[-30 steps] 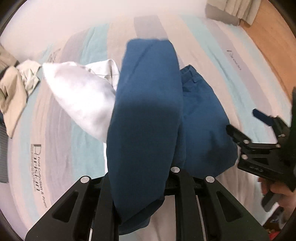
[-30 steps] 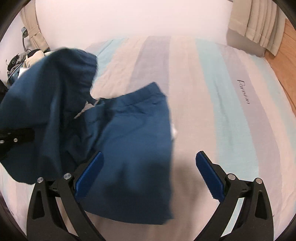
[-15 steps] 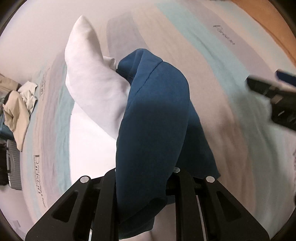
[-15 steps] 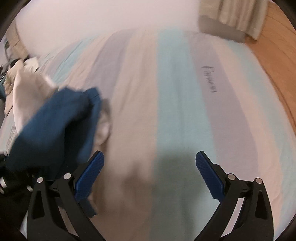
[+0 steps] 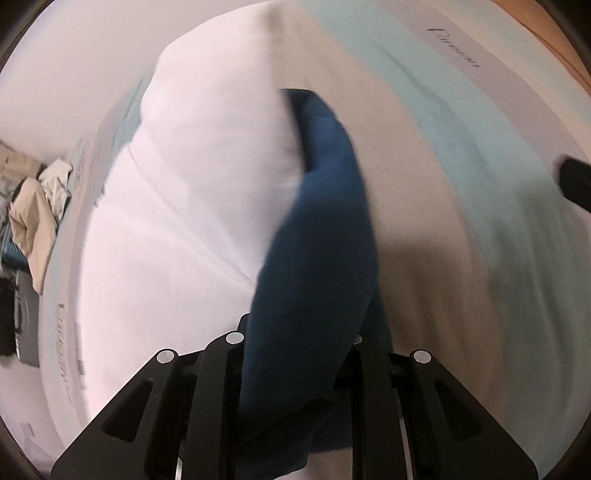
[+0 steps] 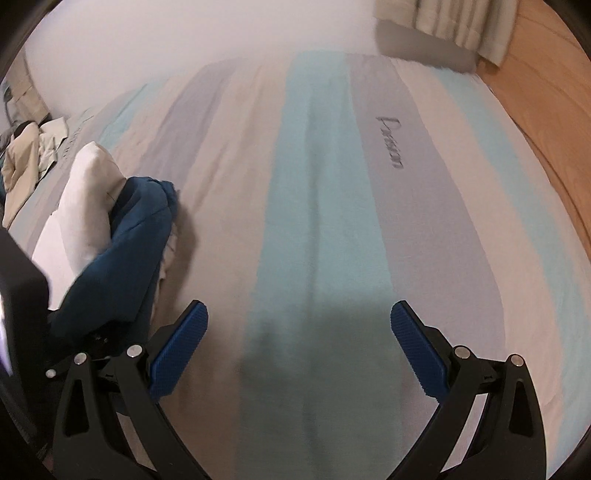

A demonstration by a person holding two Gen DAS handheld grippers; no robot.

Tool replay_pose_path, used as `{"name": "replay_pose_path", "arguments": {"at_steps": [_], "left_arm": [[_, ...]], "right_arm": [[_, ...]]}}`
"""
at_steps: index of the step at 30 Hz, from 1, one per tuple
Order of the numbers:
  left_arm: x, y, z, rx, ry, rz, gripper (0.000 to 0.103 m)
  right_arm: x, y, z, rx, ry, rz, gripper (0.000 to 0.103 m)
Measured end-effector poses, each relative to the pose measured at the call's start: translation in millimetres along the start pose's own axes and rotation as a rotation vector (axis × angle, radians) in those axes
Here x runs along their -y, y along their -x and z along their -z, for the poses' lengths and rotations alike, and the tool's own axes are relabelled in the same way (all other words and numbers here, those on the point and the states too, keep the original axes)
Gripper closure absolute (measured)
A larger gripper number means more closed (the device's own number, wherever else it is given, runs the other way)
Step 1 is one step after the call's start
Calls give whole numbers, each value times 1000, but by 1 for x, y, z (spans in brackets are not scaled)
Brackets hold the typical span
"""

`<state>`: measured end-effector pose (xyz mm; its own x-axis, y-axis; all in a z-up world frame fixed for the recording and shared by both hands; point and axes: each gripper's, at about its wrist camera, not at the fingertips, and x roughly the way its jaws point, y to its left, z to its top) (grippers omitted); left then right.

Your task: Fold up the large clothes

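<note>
Nearest the left wrist camera, the left gripper (image 5: 295,354) has its jaws drawn narrow around a thick fold of the blue garment (image 5: 321,236), which fills the gap between them and runs up from 6 o'clock toward the middle of that view, blurred along its edges. Just beside the blue cloth, toward 9 o'clock, a white garment (image 5: 192,192) bulges in a large soft mound and touches it along one side. In the right wrist view the right gripper (image 6: 297,347) has its jaws spread wide, blue pads showing, with only bare bed between them; the blue garment (image 6: 125,251) and the white garment (image 6: 85,206) sit together at about 9 o'clock of those jaws, resting on the striped bed cover (image 6: 325,192). Printed lettering (image 6: 389,142) lies on a grey stripe toward 1 o'clock. Farther off, a heap of beige clothes (image 6: 22,166) sits at the bed's edge near 10 o'clock, a curtain (image 6: 461,22) hangs at 1 o'clock, and wooden floor (image 6: 546,92) shows at 2 o'clock.
</note>
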<state>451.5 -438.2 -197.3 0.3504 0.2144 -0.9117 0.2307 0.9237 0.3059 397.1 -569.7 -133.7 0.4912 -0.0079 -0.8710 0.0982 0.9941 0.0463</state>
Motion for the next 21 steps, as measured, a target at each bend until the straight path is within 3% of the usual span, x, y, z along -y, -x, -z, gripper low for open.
{"name": "replay_pose_path", "arguments": {"at_steps": [8,15,21], "left_arm": [[24,-26,-4,19,0,-92,85],[22,-30,-2,39,-23,-90,84],[26,-15,-1,56,-45,-98,81]], "right_arm": [[33,-10,16,-45,-20,13,8],[28,-10,25,-50,-18,-8,8],[23,-5,31,-47,0,44,8]]}}
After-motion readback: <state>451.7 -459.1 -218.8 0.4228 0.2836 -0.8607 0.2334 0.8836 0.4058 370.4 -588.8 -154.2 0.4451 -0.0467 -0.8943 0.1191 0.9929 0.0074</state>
